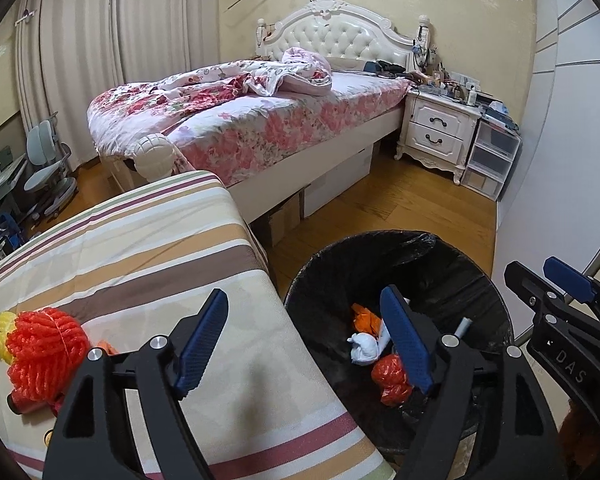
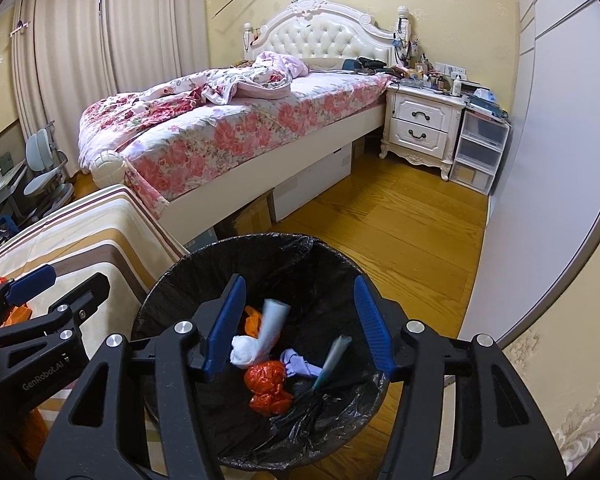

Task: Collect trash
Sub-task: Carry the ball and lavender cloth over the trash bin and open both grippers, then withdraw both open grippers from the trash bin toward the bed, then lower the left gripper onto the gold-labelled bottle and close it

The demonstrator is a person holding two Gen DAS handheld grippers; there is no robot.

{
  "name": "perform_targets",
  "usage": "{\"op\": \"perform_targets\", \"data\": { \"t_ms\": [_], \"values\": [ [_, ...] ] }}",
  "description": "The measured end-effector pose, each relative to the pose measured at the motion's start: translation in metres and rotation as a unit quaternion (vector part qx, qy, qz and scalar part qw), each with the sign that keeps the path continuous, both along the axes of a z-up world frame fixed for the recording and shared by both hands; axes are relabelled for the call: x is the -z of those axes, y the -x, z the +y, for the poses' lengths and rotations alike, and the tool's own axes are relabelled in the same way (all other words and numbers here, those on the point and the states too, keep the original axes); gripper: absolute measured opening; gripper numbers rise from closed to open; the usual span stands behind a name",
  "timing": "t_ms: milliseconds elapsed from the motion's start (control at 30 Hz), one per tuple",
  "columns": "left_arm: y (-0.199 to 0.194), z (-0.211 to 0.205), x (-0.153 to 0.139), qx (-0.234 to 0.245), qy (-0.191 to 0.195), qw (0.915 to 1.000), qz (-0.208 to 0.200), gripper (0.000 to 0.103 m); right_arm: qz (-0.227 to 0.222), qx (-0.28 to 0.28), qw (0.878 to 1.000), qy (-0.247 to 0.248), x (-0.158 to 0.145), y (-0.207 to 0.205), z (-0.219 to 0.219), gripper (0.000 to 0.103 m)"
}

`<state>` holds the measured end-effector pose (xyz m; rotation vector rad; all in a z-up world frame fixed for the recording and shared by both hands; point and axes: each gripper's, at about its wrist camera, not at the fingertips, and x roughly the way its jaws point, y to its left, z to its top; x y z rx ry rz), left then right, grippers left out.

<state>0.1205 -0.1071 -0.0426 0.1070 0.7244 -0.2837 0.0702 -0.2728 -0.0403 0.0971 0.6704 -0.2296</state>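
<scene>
The right gripper (image 2: 296, 320) hangs directly over the trash bin (image 2: 172, 280), its blue jaws spread apart with nothing pressed between them. The left gripper (image 1: 308, 344) is also spread wide and holds nothing; one jaw stands over the striped cloth (image 1: 140, 248), the other over the bin's edge.

The bin is round and lined with a black plastic bag (image 2: 324, 420). Inside it lie a crumpled white tissue (image 2: 246, 350), a red plastic bag (image 2: 268, 386), an orange scrap (image 2: 253, 320), a pale purple piece (image 2: 296, 362), a light blurred tube (image 2: 274, 326) and a greenish tapered tube (image 2: 332, 354). Whether the blurred tube already rests on the pile I cannot tell.

On the striped cloth, just beside the bin, a red net ball (image 1: 46, 354) with a yellow net piece (image 1: 4, 334) lies near the left gripper, not touched by it.

Further away stand a bed (image 2: 228, 136) with a floral cover, a white nightstand (image 2: 418, 128) with a cluttered top, and clear plastic drawers (image 2: 478, 152) next to it. The wooden floor (image 2: 400, 232) lies between the bin and the bed.
</scene>
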Motion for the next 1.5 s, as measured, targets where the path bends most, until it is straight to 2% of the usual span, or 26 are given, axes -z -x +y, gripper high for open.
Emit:
{"op": "perform_targets", "data": {
  "t_ms": [367,733,1233,1367,1500],
  "values": [
    [0.026,0.038,-0.015,-0.024,0.004,0.9997,-0.006,0.080,0.002,-0.021,1.000,0.001,-0.007,0.015,0.024,0.056],
    [0.064,0.101,-0.028,-0.067,0.008,0.9976,-0.014,0.080,0.009,-0.089,0.996,-0.002,-0.008,0.038,0.086,0.056],
    [0.096,0.207,-0.015,-0.168,-0.008,0.9857,-0.004,0.080,0.014,-0.200,0.980,0.015,-0.012,0.050,0.183,0.056],
    [0.098,0.223,-0.010,-0.187,0.006,0.9823,0.010,0.080,0.021,-0.220,0.975,0.025,-0.008,0.050,0.201,0.056],
    [0.098,0.219,-0.008,-0.183,0.016,0.9829,0.020,0.080,0.026,-0.218,0.975,0.028,-0.006,0.050,0.206,0.056]
  ]
}}
